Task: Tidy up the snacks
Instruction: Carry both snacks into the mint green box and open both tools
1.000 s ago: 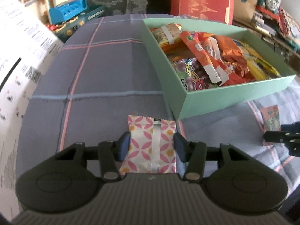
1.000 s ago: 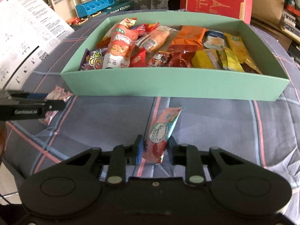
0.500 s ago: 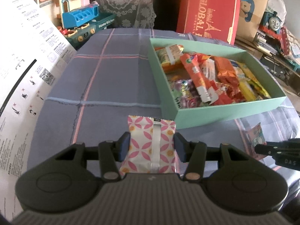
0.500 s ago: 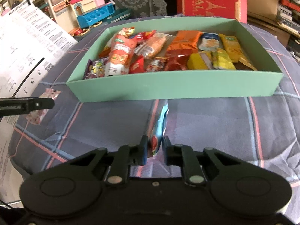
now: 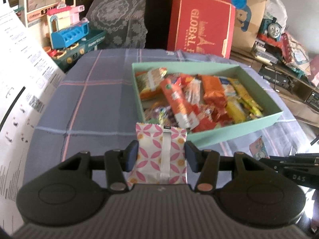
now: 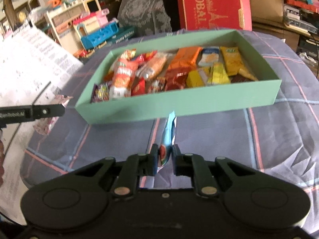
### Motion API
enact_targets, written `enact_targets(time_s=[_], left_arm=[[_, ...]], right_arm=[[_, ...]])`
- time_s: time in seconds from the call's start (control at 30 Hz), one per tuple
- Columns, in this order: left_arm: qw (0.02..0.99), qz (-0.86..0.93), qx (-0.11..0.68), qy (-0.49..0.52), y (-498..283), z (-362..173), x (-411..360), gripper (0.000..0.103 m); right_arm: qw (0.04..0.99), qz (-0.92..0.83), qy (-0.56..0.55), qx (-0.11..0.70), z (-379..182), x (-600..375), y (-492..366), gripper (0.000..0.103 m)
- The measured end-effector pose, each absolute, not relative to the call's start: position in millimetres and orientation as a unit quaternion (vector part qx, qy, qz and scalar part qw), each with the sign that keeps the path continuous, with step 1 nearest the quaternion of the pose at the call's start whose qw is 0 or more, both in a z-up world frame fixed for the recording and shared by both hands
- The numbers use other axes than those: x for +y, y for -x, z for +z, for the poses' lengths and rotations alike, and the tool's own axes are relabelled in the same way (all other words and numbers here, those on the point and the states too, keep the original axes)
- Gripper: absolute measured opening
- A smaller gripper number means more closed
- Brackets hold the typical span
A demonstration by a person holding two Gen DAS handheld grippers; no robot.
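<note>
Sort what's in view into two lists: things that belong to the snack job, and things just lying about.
Job:
pink-patterned white snack packet in left gripper
blue snack pouch in right gripper
green cardboard box of snacks

Lying about:
red "GLOBAL" box
toy kitchen set
blue toy train

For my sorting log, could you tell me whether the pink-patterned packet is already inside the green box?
No, the pink-patterned packet sits clamped in the left gripper, outside the green box.

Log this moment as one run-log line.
left tongs: shut on pink-patterned packet | right tongs: shut on blue packet | green box: ahead, holding snacks
</note>
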State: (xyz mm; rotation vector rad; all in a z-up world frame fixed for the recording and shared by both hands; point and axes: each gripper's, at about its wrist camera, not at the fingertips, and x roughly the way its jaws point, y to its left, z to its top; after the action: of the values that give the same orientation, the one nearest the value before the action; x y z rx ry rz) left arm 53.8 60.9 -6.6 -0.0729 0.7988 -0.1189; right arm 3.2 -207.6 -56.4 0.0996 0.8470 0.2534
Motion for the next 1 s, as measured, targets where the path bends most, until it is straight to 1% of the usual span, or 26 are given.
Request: enact_targets(time_s=[0.23, 0.47, 0.67, 0.9, 0.97, 1.0], left_arm=[[0.922, -0.085, 0.377, 0.031, -82, 8, 35, 0.05], [0.923, -0.114, 0.368, 0.01, -135, 19, -8, 0.05], [0.92, -0.127, 0.372, -0.007, -190, 18, -46, 0.05], [0.913, -0.133, 0.385, -0.024, -241, 2, -78, 0.05], [0.912, -0.131, 0.388, -0.032, -252, -4, -86, 0.051], [0.911, -0.127, 0.39, -0.039, -255, -8, -89, 0.053]], right_arm=[[0.92, 0.116, -0.086, 0.365, -18, -235, -11, 0.014], [0.936, 0.083, -0.108, 0.324, 11, -275, -57, 0.014], [0.936, 0.066, -0.13, 0.319, 17, -304, -106, 0.014], [0.933, 0.056, -0.132, 0.33, 9, -319, -166, 0.014], [0.932, 0.055, -0.133, 0.333, 4, -318, -184, 0.017], [0.931, 0.054, -0.135, 0.334, 2, -318, -191, 0.028]])
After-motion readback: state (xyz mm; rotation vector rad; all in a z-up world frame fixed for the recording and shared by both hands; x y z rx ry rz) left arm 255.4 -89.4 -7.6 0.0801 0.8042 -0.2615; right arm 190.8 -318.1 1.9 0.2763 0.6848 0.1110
